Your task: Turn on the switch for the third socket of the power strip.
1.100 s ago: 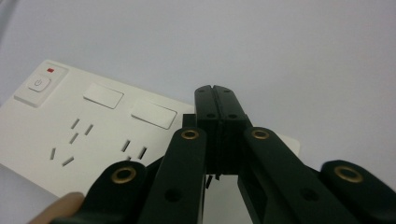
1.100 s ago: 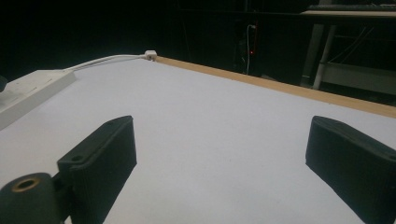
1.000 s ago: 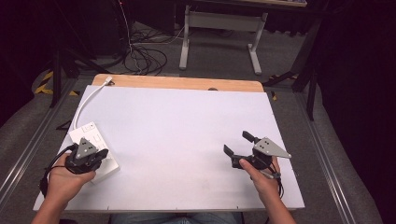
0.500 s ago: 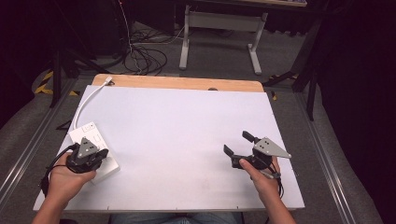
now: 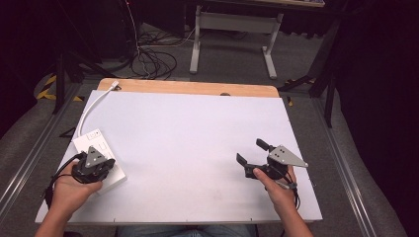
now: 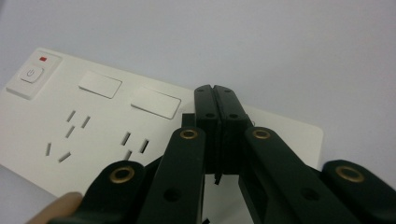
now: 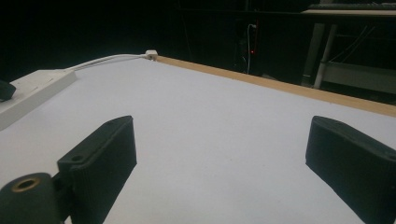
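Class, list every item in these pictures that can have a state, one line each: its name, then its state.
left gripper: jaws shut, over the power strip
right gripper: jaws open, nothing between them
power strip: lying flat on the table, sockets unoccupied
power button: small red mark beside it; on or off cannot be told
white cable: runs from the strip to the table's far edge

L tongs (image 6: 215, 100) blk, brass rivets | R tongs (image 5: 253, 152) blk, grey tri plate, blk cable

White on white, black tools
White power strip (image 6: 93, 126) with a red light (image 6: 43, 59) on a white worktop (image 5: 197, 128) edged in tan wood; black hand-held gripper (image 7: 224, 154) jaws, brass rivets.
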A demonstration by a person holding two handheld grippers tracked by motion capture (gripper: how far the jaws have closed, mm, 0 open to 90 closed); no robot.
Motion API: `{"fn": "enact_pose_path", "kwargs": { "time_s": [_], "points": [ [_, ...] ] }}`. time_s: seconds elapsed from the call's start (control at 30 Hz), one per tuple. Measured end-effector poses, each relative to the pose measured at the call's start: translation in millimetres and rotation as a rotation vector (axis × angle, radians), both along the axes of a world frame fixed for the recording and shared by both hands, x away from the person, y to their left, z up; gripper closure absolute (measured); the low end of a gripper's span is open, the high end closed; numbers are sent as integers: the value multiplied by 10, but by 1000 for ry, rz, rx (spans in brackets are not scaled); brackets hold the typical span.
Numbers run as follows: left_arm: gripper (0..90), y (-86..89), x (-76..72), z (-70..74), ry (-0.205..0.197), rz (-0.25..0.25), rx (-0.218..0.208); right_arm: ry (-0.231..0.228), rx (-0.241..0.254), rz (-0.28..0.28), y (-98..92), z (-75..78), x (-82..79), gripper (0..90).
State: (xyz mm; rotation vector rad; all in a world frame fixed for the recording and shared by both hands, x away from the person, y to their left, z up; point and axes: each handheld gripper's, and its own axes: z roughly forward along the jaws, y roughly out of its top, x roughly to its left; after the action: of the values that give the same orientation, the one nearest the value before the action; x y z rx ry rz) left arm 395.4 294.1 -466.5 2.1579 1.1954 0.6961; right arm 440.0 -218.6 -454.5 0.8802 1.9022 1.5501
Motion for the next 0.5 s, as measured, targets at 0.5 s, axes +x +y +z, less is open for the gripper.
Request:
{"fn": "enact_pose_path", "kwargs": {
  "time_s": [0.5],
  "points": [
    [898, 8, 25, -39, -22, 33, 16, 0, 1, 2, 2, 4, -4, 92]
  ]
}}
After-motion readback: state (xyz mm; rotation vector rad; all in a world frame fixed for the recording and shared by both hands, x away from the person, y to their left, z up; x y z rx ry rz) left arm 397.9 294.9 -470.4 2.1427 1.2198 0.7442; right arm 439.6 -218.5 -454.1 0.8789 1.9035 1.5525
